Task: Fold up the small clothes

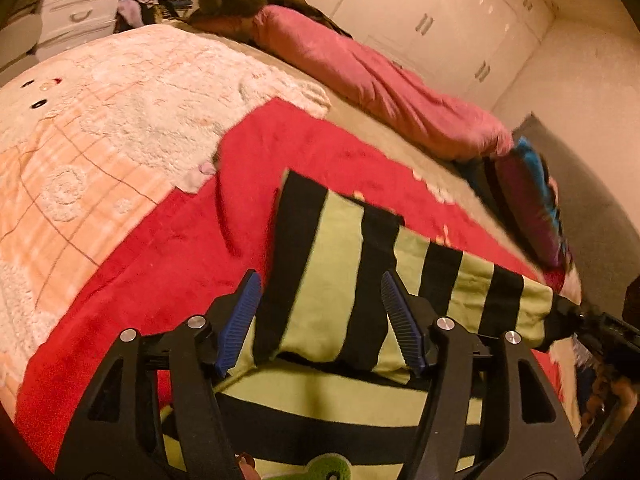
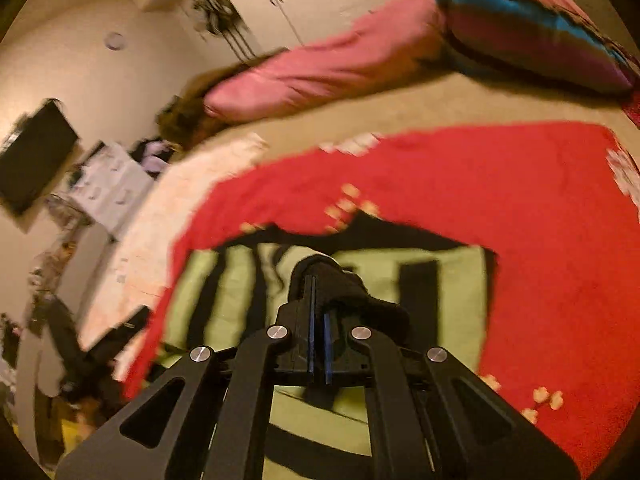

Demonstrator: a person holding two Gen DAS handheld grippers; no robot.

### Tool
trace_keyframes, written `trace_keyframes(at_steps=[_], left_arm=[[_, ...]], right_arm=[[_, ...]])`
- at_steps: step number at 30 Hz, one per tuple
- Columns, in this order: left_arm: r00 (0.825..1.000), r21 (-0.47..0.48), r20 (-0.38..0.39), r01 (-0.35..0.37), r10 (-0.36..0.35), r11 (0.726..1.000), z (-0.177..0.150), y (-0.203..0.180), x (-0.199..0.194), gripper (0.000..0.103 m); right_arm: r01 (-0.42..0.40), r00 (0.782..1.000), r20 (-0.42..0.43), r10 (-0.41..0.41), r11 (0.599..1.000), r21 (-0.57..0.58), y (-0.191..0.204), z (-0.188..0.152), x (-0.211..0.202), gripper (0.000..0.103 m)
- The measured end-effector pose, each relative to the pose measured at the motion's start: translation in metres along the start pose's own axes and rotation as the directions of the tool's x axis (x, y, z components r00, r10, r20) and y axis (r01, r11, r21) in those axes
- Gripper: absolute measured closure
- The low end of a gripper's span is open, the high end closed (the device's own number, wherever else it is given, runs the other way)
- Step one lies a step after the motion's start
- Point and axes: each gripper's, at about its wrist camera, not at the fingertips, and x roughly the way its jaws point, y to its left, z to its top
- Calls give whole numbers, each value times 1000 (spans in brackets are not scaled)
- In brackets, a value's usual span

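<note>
Two grippers: over the striped garment
Left gripper: jaws spread, garment between, unpinched
Right gripper: pinching garment's black edge
Red blanket: under garment
Pink pillow: beyond garment

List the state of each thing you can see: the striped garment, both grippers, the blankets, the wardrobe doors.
Striped garment: partly folded, one sleeve lifted off the red blanket.
Left gripper: open, over the garment, pads not pressing.
Right gripper: shut on the garment's black cuff.
Red blanket: spread flat on the bed.
Pink blanket: rolled up along the far edge.
Wardrobe doors: closed.
</note>
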Motion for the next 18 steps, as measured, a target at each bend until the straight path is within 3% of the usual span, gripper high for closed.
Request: trace_keyframes(at_steps=[5, 8, 12, 14, 16, 18], left_arm=[[999, 133, -32, -12, 16, 991, -13, -28, 12, 48], [998, 210, -22, -57, 63, 976, -19, -39, 18, 47], [996, 177, -68, -49, 61, 983, -20, -30, 32, 47], [994, 184, -84, -55, 71, 981, -20, -27, 37, 46], [993, 177, -93, -52, 70, 983, -21, -24, 39, 46], [995, 155, -86, -30, 43, 987, -19, -22, 35, 43]], right_arm=[[66, 997, -46, -65, 998, 23, -21, -20, 20, 99], [101, 992, -72, -99, 995, 18, -29, -24, 34, 94], [121, 991, -68, -119, 992, 35, -42, -24, 47, 87], [100, 994, -52, -97, 994, 50, -47, -22, 46, 69], [-39, 999, 0, 39, 995, 91, -52, -22, 36, 49], [-136, 990, 32, 134, 986, 94, -55, -24, 27, 40]])
